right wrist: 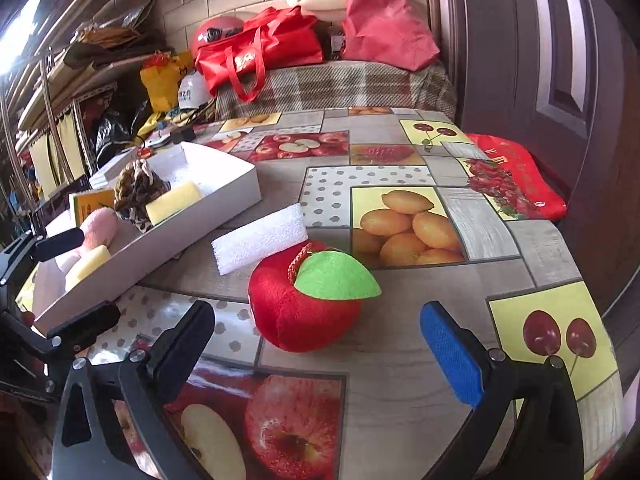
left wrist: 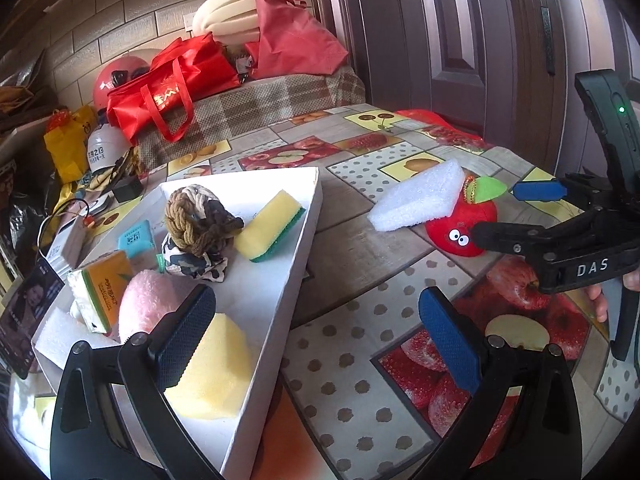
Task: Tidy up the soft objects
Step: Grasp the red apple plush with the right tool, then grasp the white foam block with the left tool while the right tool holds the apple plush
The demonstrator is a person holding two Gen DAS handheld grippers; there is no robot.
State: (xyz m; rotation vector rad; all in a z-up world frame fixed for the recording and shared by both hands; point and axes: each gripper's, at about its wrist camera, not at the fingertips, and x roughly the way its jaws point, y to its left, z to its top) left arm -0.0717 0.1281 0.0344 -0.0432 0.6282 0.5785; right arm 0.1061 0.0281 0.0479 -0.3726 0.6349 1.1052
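Note:
A red plush apple [right wrist: 296, 316] with a green leaf lies on the fruit-print table [right wrist: 420, 332], just ahead of my open right gripper [right wrist: 316, 344]. A white foam block [right wrist: 260, 238] leans on the apple's far side. In the left wrist view the right gripper [left wrist: 514, 214] has its lower finger against the apple [left wrist: 452, 220], next to the foam block [left wrist: 416, 196]. My left gripper [left wrist: 316, 340] stands open and holds nothing, astride the near rim of the white tray [left wrist: 308, 232]. The tray holds a rope knot [left wrist: 196, 216], a yellow-green sponge [left wrist: 272, 226], a yellow sponge [left wrist: 212, 372] and a pink plush [left wrist: 148, 300].
Tissue packs [left wrist: 104, 292] and a spotted cloth [left wrist: 192, 264] also fill the tray. A phone [left wrist: 20, 320] lies left of it. Behind the table, a plaid-covered bench [right wrist: 340, 84] carries red bags [right wrist: 256, 52]. A red cushion [right wrist: 520, 176] hangs off the right edge by the door [right wrist: 520, 40].

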